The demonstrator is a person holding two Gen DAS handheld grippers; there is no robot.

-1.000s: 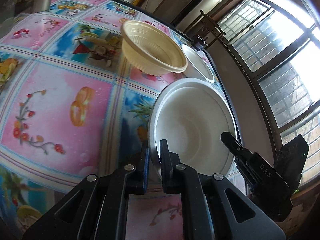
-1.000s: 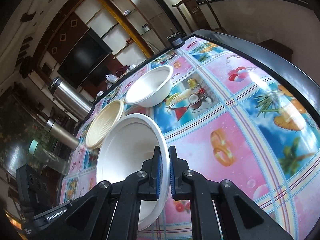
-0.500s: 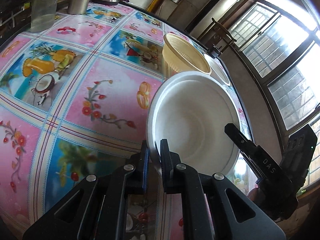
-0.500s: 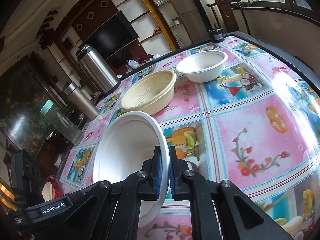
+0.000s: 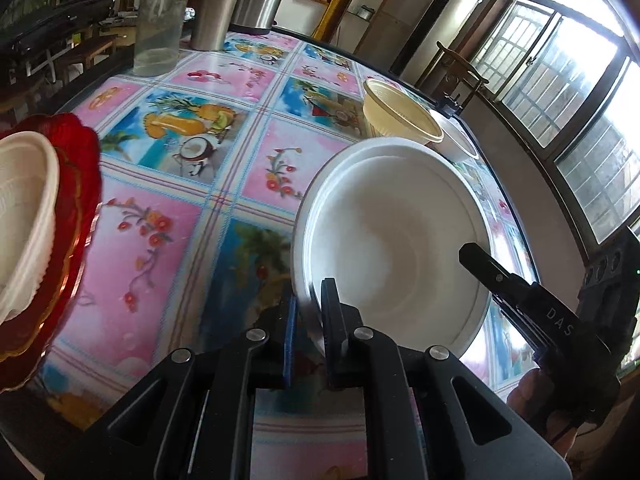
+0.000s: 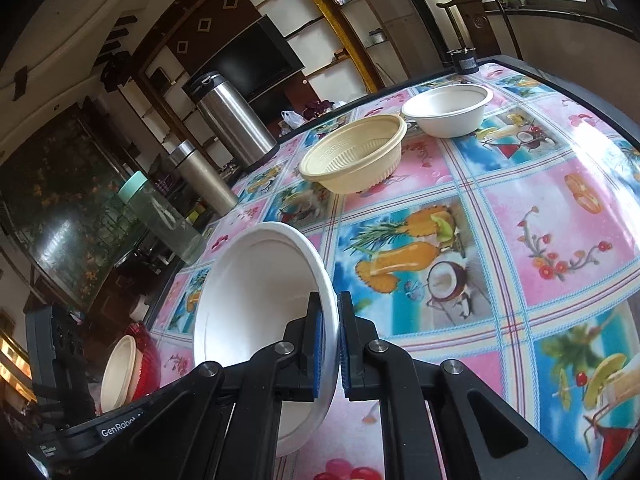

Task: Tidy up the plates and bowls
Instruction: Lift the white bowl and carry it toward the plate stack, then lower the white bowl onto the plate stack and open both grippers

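Left hand-held gripper [image 5: 308, 312] was clamped almost fully closed on the near rim of the white bowl [image 5: 396, 240], which was held tilted above the worktop [image 5: 168, 220] with its patterned fruit-and-flower cloth. Right hand-held gripper [image 6: 329, 334] pinched the opposite rim of the same white bowl [image 6: 256, 292], jaws nearly closed, blue pads on either side of the rim. In the left wrist view the right hand-held gripper [image 5: 500, 276] showed at the bowl's far edge, a bit of the person's hand [image 5: 528, 392] below it. At the left edge sat a red plate [image 5: 76, 220] with a cream bowl [image 5: 24, 216] in it; probably resting at the worktop's edge, view cut off. Further back a cream ribbed bowl [image 6: 352, 160] sat on the worktop, a second white bowl [image 6: 448, 110] just beside it, possibly touching. Two steel flasks [image 6: 228, 120] and a clear jar [image 6: 164, 220] stood along the far side
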